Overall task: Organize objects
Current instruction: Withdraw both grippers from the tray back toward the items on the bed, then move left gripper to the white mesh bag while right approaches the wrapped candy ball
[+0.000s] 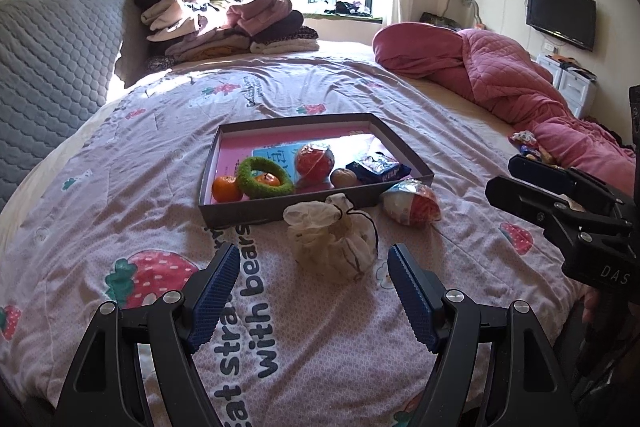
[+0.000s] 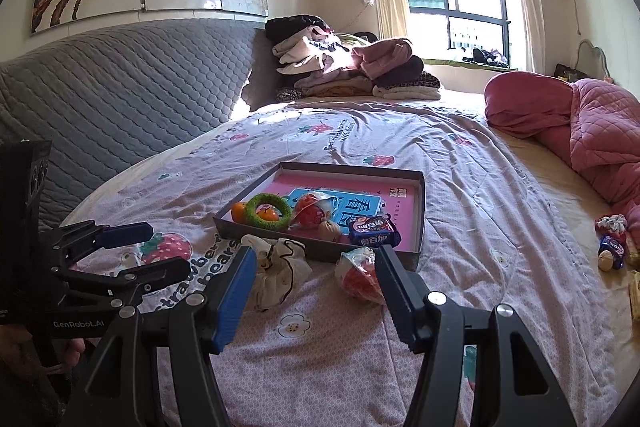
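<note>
Pouch: cream drawstring pouch (image 1: 334,239) sits on the bedspread (image 1: 120,211), just in front of the tray (image 1: 288,213)
Left gripper (image 1: 312,291): jaws wide apart, holding nothing, pouch just ahead
Right gripper (image 2: 316,287): spread too, empty, wrapped egg (image 2: 358,273) near its right finger
Tray: oranges, green ring (image 1: 262,177), snacks inside

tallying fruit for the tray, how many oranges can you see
2. One orange sits in the tray's near left corner, beside the green ring. The second orange lies inside that ring, partly covered. Other items in the tray could hide more.
</note>
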Demonstrator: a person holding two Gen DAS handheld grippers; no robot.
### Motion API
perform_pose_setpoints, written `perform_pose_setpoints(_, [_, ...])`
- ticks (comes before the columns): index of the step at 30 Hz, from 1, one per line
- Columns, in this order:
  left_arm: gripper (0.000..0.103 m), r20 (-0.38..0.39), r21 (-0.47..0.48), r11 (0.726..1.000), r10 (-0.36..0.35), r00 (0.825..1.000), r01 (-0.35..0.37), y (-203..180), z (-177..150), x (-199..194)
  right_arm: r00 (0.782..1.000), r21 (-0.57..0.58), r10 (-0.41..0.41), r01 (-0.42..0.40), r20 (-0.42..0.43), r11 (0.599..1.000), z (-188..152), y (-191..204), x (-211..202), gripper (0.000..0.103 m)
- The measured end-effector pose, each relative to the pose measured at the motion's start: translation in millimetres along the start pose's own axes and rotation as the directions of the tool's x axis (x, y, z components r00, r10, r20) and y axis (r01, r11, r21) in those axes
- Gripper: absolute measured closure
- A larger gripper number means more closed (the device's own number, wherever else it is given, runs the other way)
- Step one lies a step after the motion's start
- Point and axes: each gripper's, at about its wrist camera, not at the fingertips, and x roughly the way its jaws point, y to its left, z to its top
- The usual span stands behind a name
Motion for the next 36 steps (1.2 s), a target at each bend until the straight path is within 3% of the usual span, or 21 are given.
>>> perform_pose_setpoints(36, [0.026,-0.163,-0.028,0.999,-0.049,0.985,0.045,-2.0,-29.9,40.6,0.987,0.022,-0.009,0.012,-0.158,1.0,-38.9,-4.8,36.4,0.042])
